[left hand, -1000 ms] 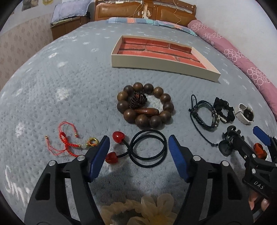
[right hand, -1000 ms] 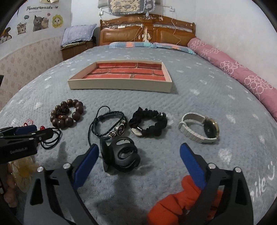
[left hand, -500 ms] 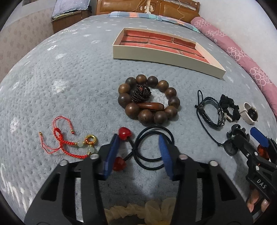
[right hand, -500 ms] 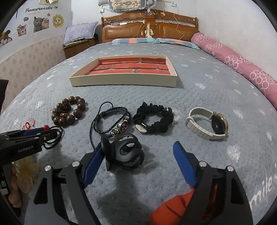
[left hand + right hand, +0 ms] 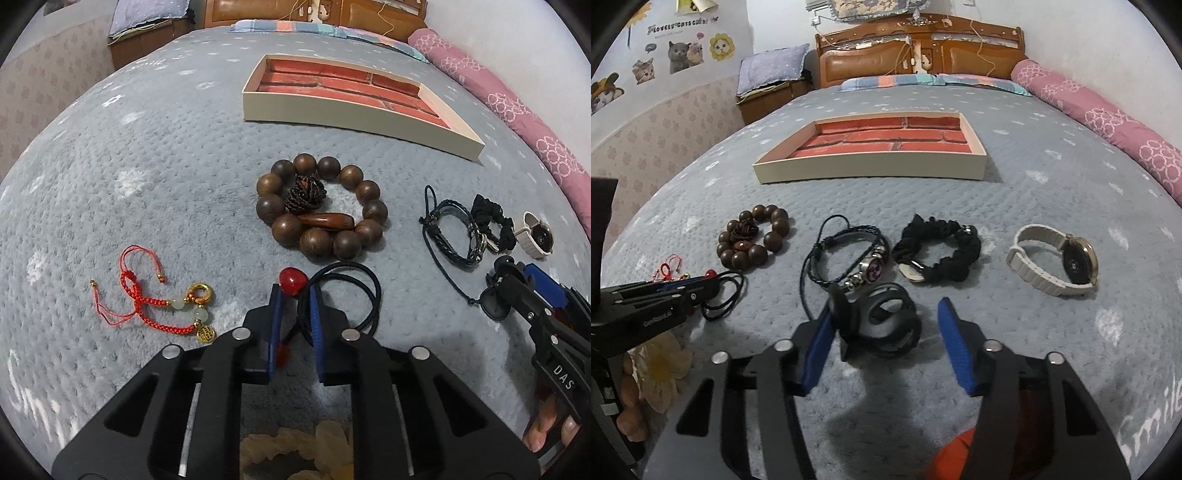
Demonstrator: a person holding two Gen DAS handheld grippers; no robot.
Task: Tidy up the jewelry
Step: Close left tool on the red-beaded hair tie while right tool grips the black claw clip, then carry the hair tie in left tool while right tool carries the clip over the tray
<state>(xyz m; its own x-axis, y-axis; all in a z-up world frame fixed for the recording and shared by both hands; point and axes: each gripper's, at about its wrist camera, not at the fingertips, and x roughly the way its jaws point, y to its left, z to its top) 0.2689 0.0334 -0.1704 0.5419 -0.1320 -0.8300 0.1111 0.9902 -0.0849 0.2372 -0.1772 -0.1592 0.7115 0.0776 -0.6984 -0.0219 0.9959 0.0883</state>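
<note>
Your left hand-held gripper [image 5: 295, 314] pinches the black hair tie [image 5: 341, 295] (red beads); right hand-held gripper [image 5: 886, 343] spread around the black clip [image 5: 882, 325].

Soft, even indoor light; a faint shadow falls on the bed [image 5: 1052, 177] beneath the right tongs [image 5: 886, 347]. Strong fisheye curvature, dark vignetted corners, slight edge blur.

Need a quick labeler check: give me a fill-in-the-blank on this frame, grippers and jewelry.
The left gripper has its jaws closed on the black ___ with red beads.
The right gripper has its jaws ___ around the black clip.
The tray has a ___ pattern inside.
The watch has a ___ strap.

Missing: hair tie; open; brick; white
</note>
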